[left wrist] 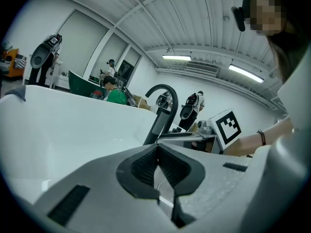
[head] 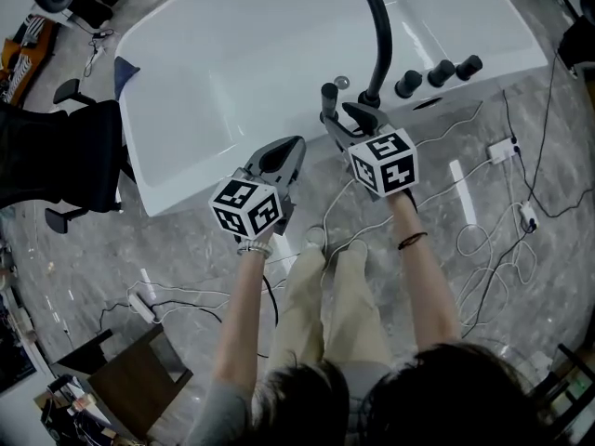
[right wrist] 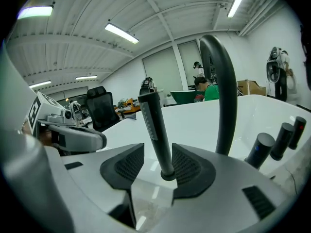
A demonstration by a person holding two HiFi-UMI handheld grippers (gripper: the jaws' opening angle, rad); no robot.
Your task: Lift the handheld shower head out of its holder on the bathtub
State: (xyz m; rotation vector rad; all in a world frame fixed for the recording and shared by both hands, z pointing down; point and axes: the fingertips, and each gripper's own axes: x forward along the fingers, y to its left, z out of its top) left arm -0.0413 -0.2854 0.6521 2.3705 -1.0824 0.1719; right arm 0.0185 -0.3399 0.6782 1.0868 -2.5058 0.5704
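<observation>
The handheld shower head (right wrist: 154, 123) is a slim black wand. It stands upright in its holder on the white bathtub (head: 232, 72) rim, and shows as a short black post (head: 328, 93) in the head view. My right gripper (right wrist: 158, 150) is open, with the wand between its jaws close to the right pad (right wrist: 187, 166); a gap shows at the left pad. From above, the right gripper (head: 346, 117) sits at the tub's near rim below the faucet. My left gripper (left wrist: 157, 149) is shut and empty. It hovers beside the rim, left of the right one (head: 290, 149).
A tall curved black faucet (head: 376, 35) and three black knobs (head: 440, 72) stand just right of the wand. Cables and a power strip (head: 502, 149) lie on the marble floor. A black chair (head: 56, 156) stands at left. People work in the background.
</observation>
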